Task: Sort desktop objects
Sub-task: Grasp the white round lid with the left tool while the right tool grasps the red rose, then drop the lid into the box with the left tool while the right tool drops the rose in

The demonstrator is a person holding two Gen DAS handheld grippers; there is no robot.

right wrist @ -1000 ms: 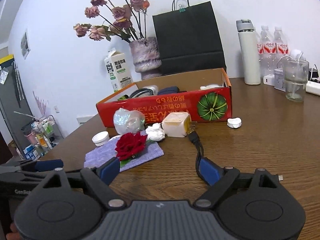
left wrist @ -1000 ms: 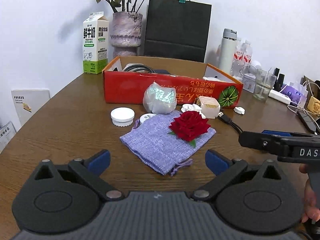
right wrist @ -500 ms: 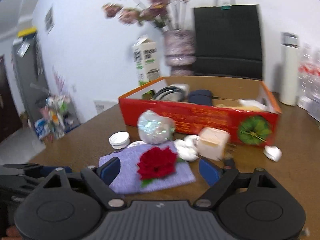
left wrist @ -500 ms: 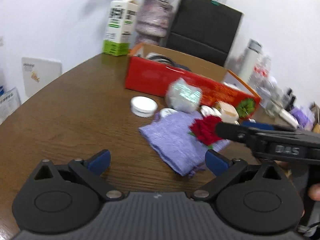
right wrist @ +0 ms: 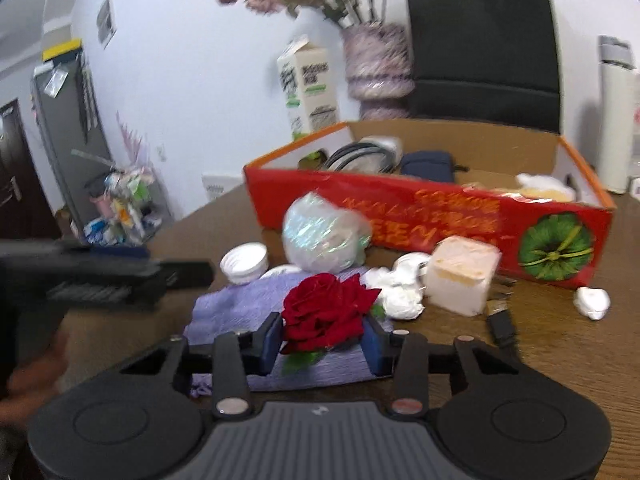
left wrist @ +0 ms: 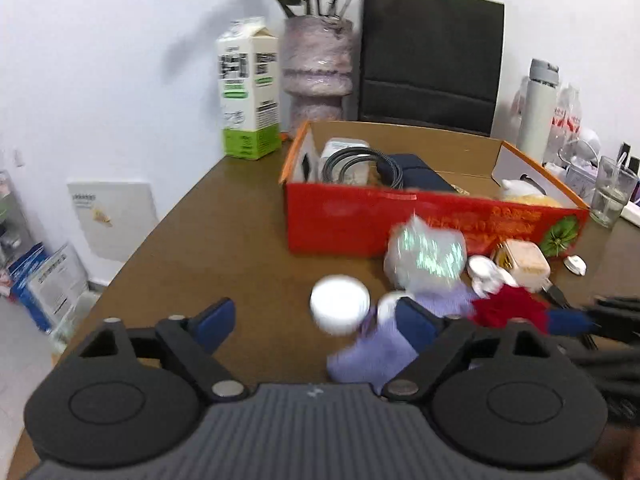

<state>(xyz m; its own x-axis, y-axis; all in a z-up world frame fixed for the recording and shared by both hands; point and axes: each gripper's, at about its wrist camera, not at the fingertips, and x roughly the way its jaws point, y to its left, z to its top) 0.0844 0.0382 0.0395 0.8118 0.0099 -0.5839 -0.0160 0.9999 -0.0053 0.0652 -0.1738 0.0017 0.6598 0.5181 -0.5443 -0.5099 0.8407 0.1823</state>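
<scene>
Right tool (right wrist: 324, 338) was seen closed around the red rose (right wrist: 326, 312) lying on the purple pouch (right wrist: 240, 312) in front of the red box (right wrist: 400, 208), while the left tool (left wrist: 316, 322) was held open, so the pick-up step was judged under way, with a lift into that box called for next.

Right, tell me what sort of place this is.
Probably an office or meeting room: a wooden table against a white wall, cluttered with a milk carton, a black paper bag and a thermos.
</scene>
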